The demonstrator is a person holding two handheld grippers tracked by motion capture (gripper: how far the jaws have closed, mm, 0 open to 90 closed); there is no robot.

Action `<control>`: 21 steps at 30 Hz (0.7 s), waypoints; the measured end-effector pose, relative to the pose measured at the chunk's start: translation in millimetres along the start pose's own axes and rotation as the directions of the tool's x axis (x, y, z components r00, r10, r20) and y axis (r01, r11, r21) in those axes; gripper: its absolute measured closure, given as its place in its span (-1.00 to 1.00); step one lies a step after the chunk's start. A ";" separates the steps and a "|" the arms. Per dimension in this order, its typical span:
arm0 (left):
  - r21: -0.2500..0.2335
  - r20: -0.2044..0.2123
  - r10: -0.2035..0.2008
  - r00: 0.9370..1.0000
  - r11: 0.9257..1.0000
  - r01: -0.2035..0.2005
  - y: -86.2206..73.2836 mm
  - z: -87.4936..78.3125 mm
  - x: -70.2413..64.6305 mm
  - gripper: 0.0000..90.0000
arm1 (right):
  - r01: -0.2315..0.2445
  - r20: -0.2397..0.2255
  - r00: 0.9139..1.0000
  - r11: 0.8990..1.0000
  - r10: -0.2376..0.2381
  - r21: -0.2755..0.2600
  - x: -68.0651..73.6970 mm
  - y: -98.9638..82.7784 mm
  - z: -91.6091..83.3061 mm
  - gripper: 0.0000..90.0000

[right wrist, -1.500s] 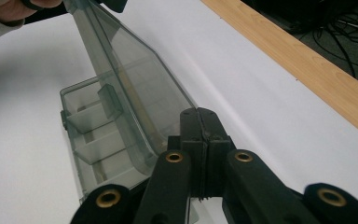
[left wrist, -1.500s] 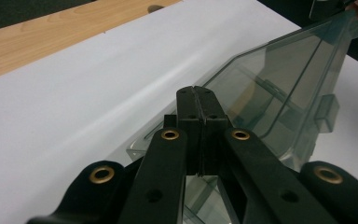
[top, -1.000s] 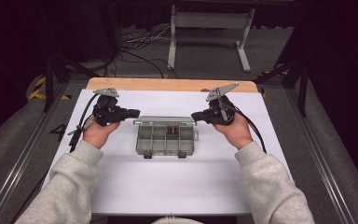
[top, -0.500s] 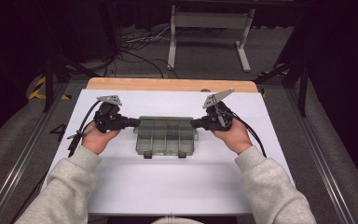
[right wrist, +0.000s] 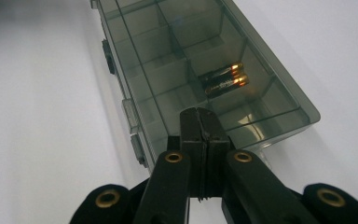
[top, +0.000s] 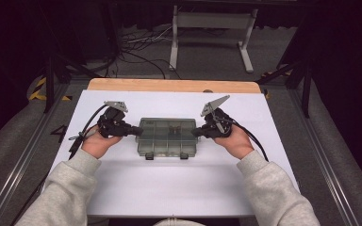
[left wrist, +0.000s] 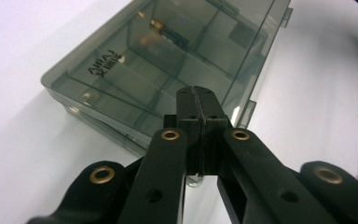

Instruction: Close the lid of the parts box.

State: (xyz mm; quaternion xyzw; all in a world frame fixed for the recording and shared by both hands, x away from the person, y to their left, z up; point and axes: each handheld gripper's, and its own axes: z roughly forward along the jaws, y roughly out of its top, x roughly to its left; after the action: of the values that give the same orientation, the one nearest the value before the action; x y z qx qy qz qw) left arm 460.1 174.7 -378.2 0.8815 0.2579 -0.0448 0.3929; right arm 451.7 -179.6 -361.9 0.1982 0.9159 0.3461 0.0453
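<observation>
**Closed Jaws Braced Against Both Ends of a Compartment Box**

On the white table [top: 169,188], the smoky transparent box [top: 168,137] lay flat near the middle, its lid down and its two latches on the edge nearest the person. It was a shallow, divided organiser with tinted walls through which the partitions showed. The left gripper [top: 133,130] pressed its tip at the box's left end, and the right gripper [top: 195,132] met the right end; each had its jaws fully closed on nothing, the pads flush together in both gripper views. By appearance, the step in hand was steadying or squaring the box between the two tips, with opening it not yet done. A next move would likely call for one tip to hold the box while the other worked a latch [top: 184,156]. Inside one compartment lay two small batteries [right wrist: 223,79], side by side.
</observation>
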 end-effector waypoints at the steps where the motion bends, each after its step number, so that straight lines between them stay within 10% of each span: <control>1: 0.007 0.003 0.002 1.000 1.000 -0.002 -0.1 0.9 -0.1 0.99 | -0.002 0.000 1.000 1.000 0.002 0.005 0.4 -0.4 0.6 1.00; 21: 0.102 0.024 0.003 1.000 0.995 -0.006 -4.9 14.4 -0.4 0.99 | 0.002 -0.011 1.000 0.995 -0.001 0.102 3.7 -5.6 19.4 1.00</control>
State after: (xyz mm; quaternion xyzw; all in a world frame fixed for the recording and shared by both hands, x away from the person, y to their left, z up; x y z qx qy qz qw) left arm 459.2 167.0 -391.3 0.9004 0.2484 -0.0677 0.3506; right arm 450.8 -170.0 -380.1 0.1975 0.9329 0.2996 0.0306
